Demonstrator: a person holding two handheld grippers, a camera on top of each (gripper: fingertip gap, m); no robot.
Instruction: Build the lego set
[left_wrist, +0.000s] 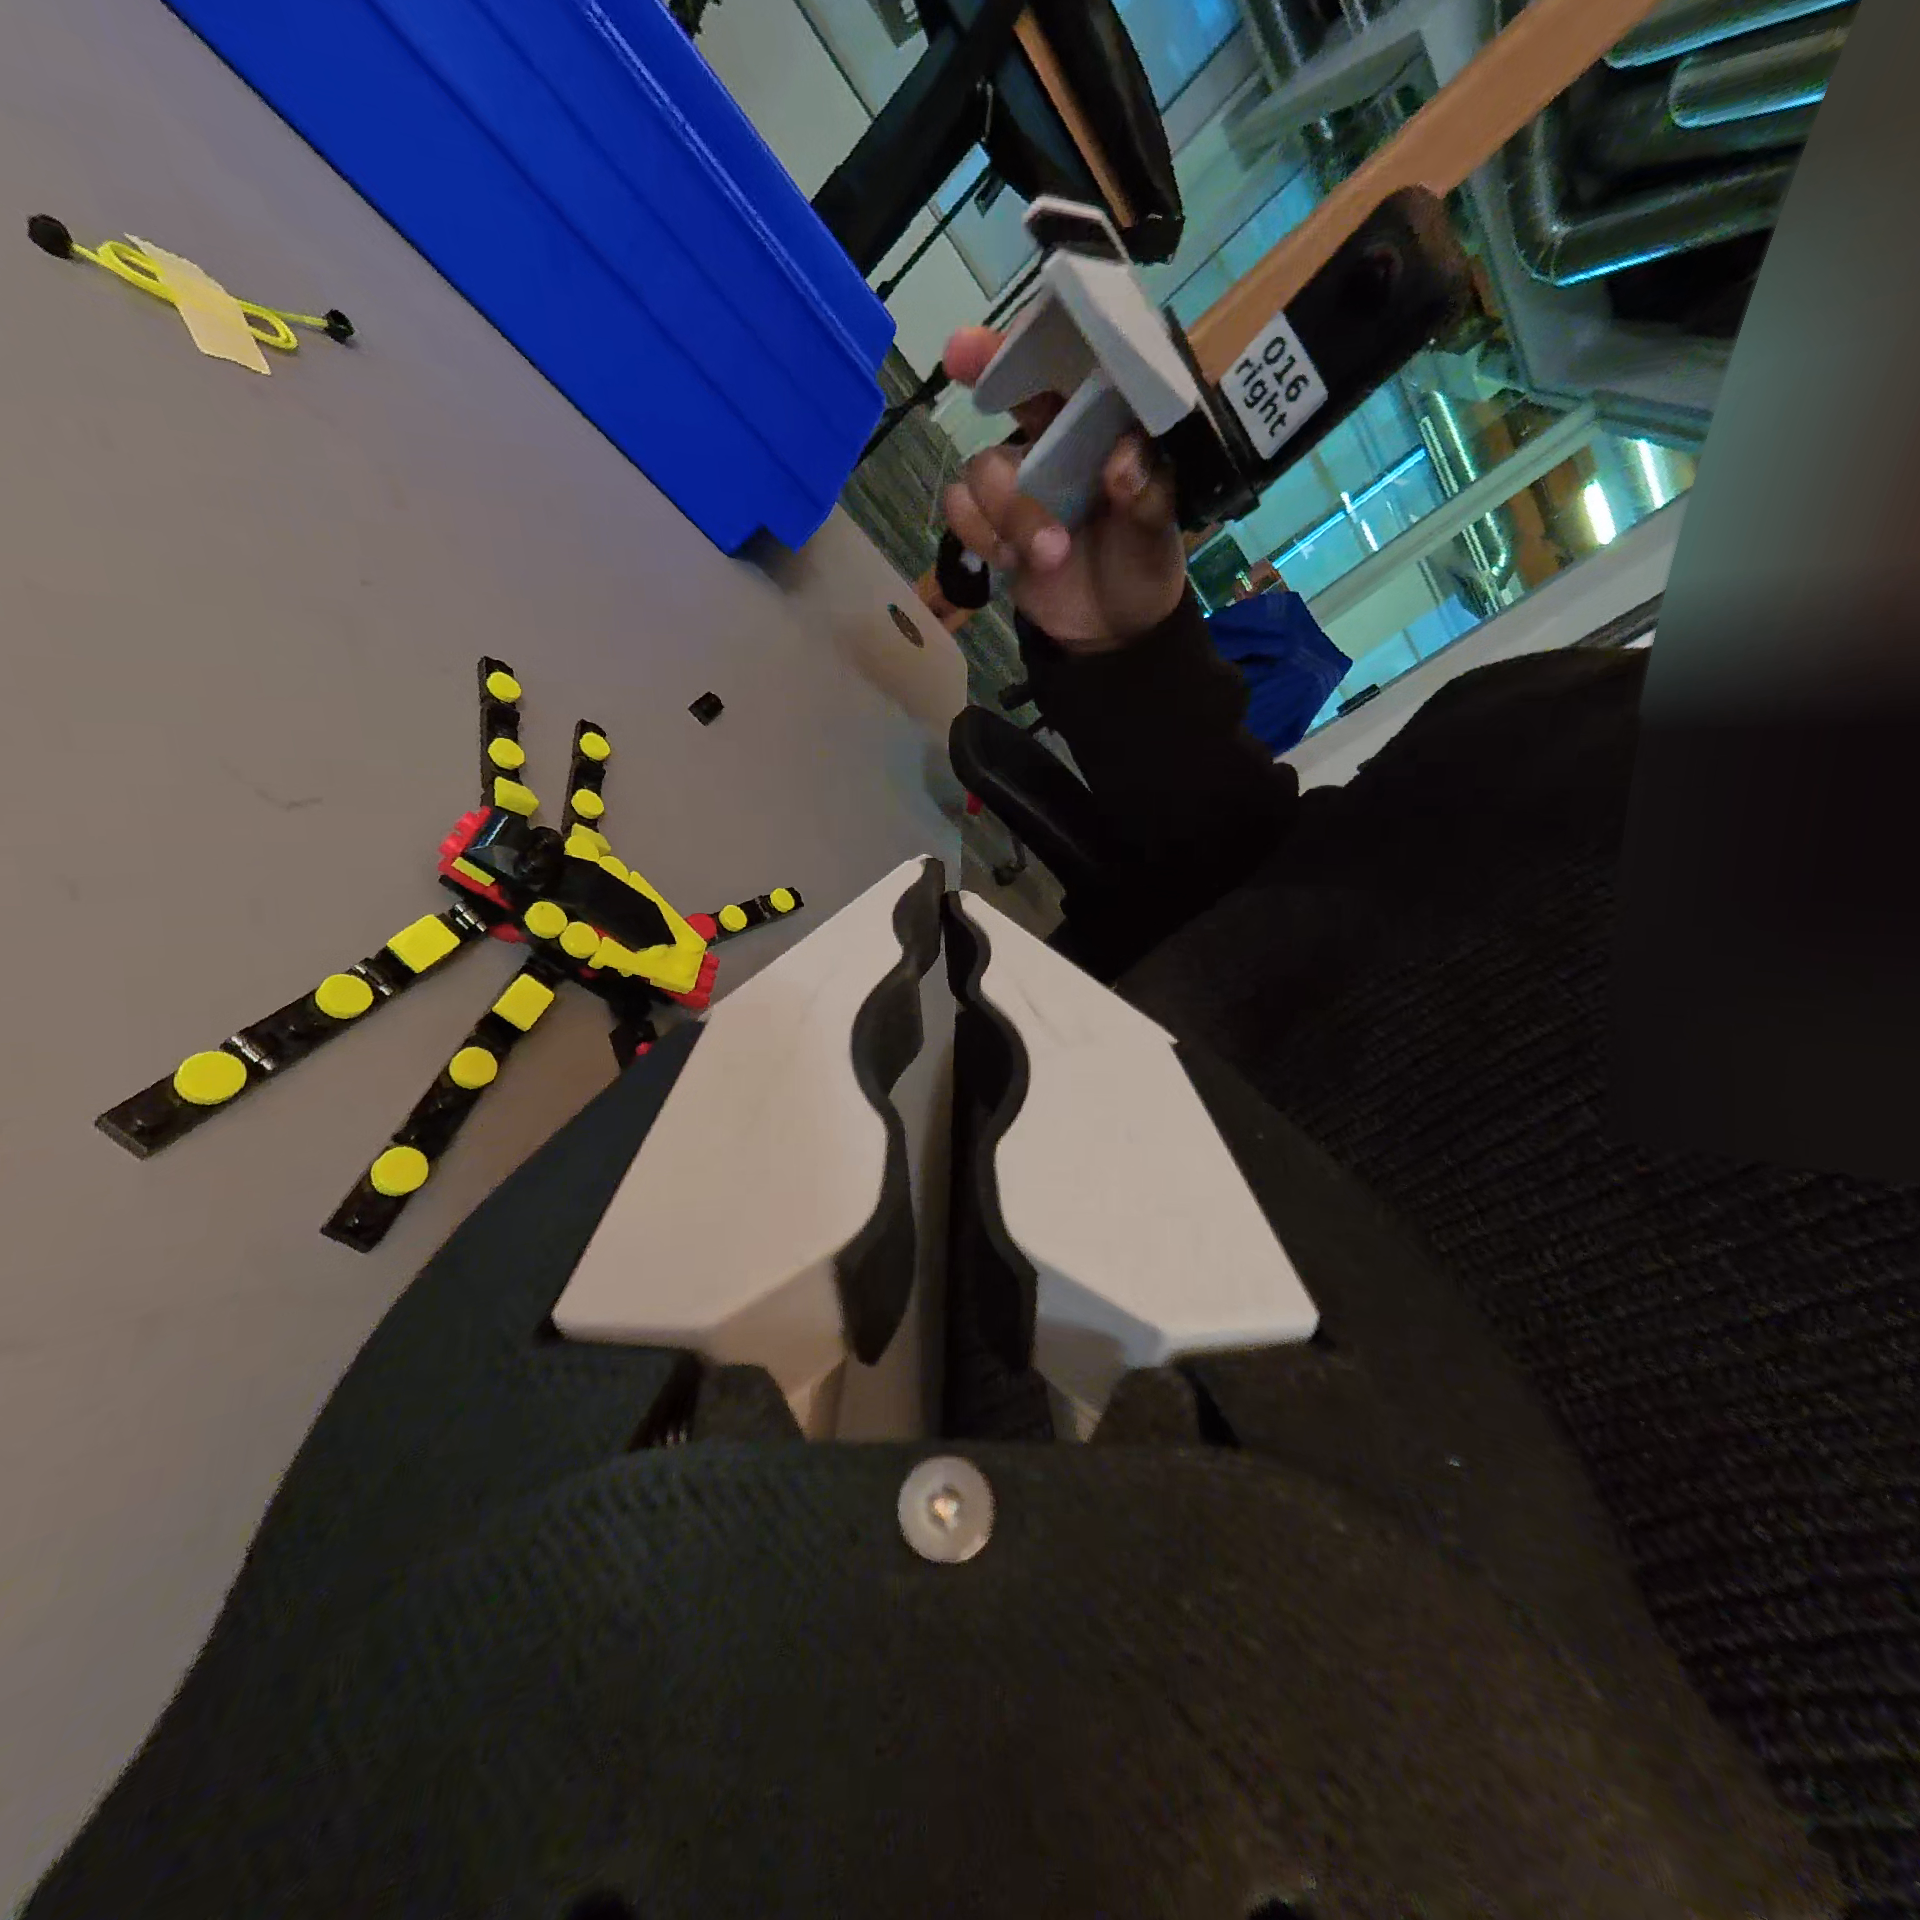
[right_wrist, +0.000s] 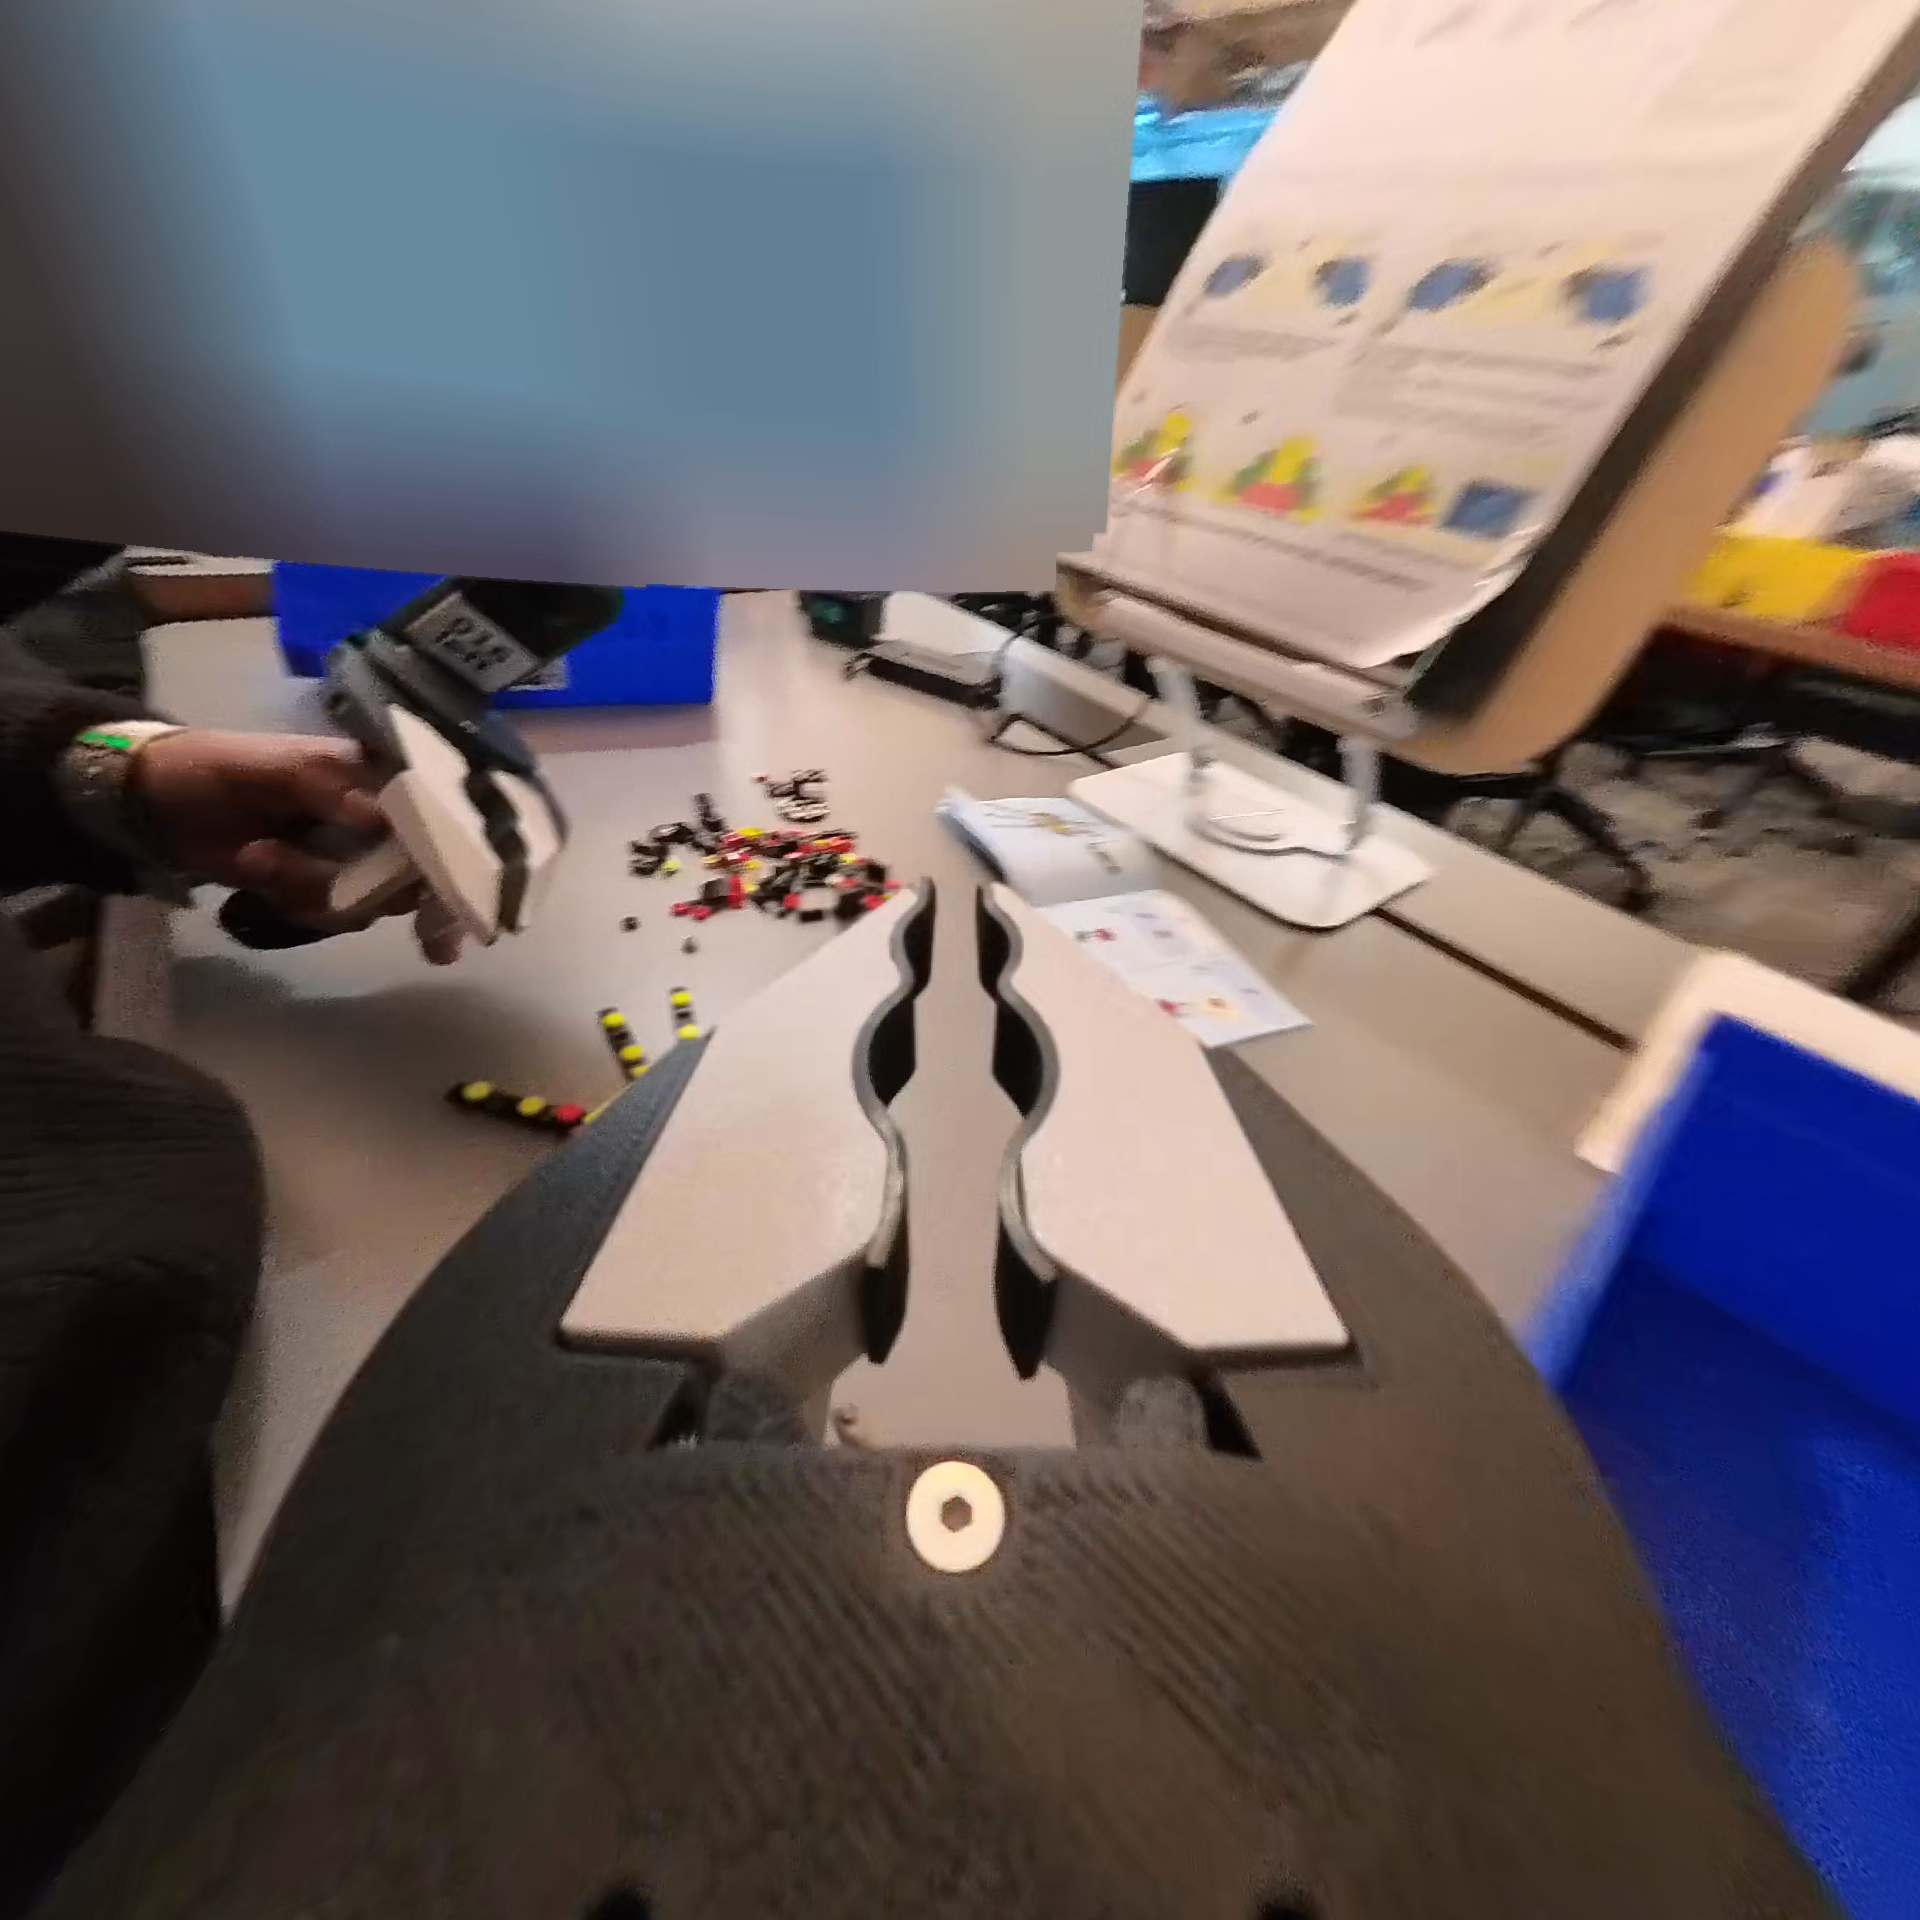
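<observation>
Lego model (left_wrist: 540, 914) on table, left of closed, empty left gripper (left_wrist: 943, 904) — right gripper (right_wrist: 954, 902) slightly parted, empty.

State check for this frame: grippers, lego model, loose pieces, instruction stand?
left gripper: shut, empty, off the table
right gripper: slightly open, empty
lego model: partly built, lying flat on table
loose lego pieces: scattered pile
instruction sheet: propped on stand

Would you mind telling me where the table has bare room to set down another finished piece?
Bare table lies between the blue bin, the yellow cord and the lego model. It is crowded around the loose brick pile and the leaflets near the instruction stand.
</observation>
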